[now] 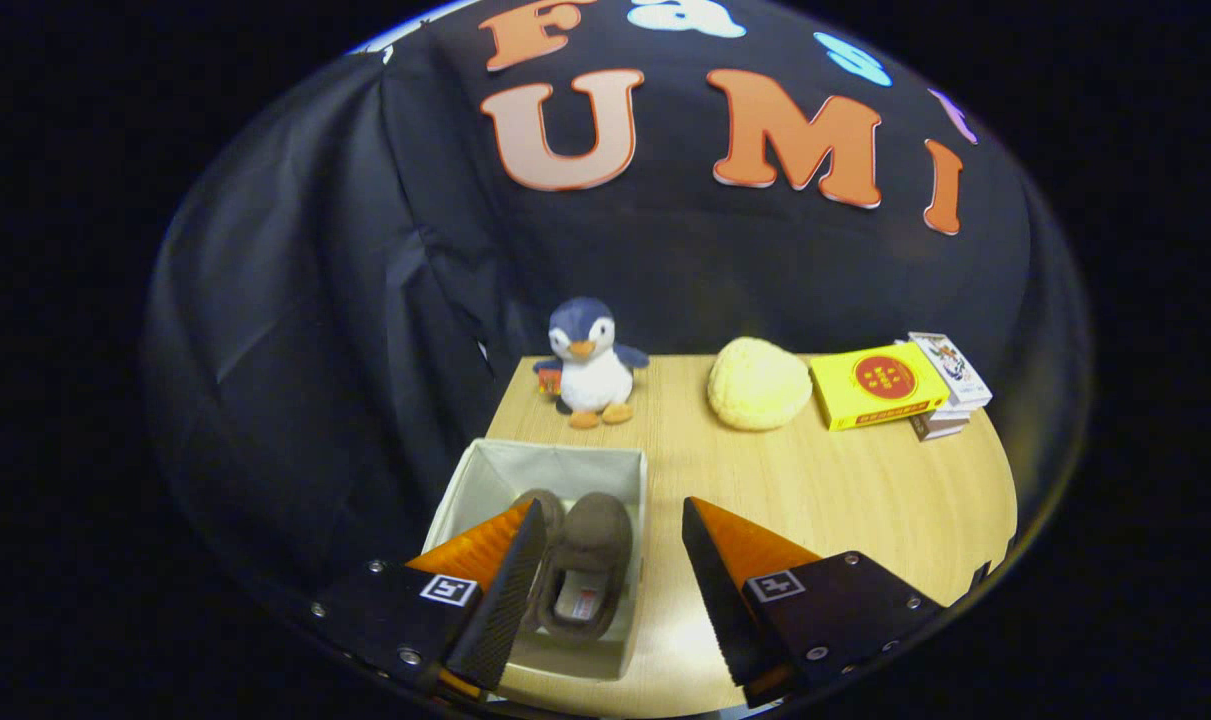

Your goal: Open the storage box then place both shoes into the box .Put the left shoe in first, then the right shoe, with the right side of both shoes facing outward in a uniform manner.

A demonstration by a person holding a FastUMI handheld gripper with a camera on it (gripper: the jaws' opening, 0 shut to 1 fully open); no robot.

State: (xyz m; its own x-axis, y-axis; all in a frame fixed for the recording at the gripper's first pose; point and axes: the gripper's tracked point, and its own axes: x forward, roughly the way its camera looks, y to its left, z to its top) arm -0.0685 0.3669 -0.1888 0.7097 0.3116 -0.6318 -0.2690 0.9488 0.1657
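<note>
The gripper (613, 575) hangs with its two fingers spread wide apart and nothing held between them, tilted down toward the pale wooden tabletop (845, 500). From the midpoint between the tips, the open cream fabric storage box (550, 462) lies at about nine to ten o'clock, its near half partly behind the left finger. Inside it sit the two brown suede slip-on shoes (580, 570) side by side, toes pointing away toward twelve o'clock; one is mostly hidden behind the left finger, so which sides face outward I cannot tell.

Both shoes appear to be in, so the step in hand looks like clearing away. Doing it well means keeping the fingers parted and lifting straight back, so the left tip does not snag the box wall or nudge the pair askew.

Farther out on the table, a plush blue-and-white penguin (590, 362) stands at twelve o'clock, a round pale-yellow bun-shaped cushion (760, 384) at one o'clock, and a flat yellow carton with a red disc (877, 384) rests on a small stack of books (950, 385) toward two o'clock.
</note>
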